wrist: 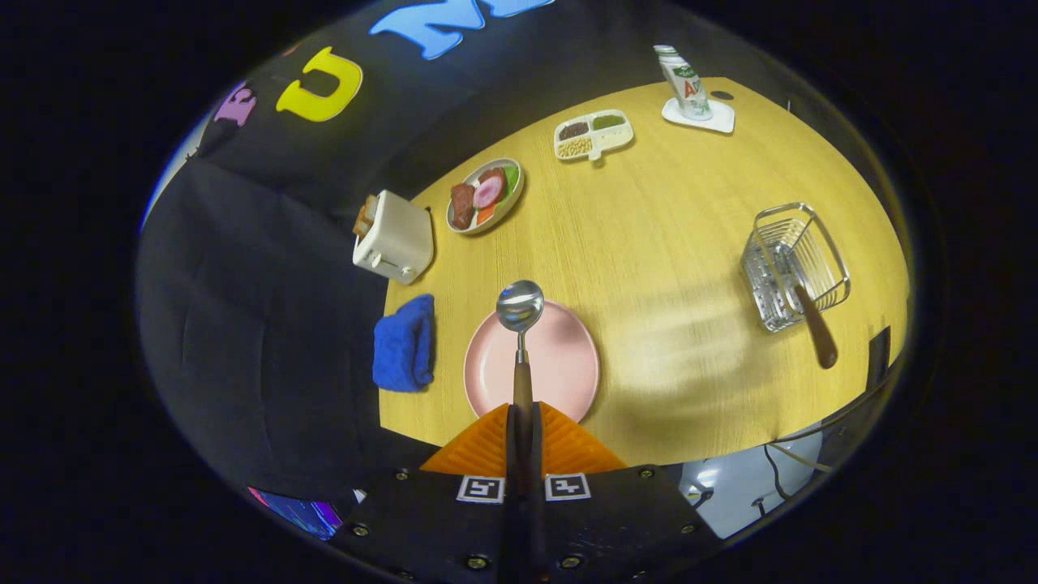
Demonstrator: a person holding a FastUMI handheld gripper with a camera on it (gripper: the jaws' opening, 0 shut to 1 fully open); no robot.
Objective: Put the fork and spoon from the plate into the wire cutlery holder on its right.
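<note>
The gripper [523,430] is closed on the spoon [520,324], which juts ahead over the plate [568,365]. A cloth [403,343] lies just left of the plate, a toaster [393,238] beyond it. The wire cutlery holder [793,266] stands well right, a fork [815,328] leaning in it. A food plate [485,195], divided tray [593,134] and carton [686,83] line the table's [689,211] far side
</note>
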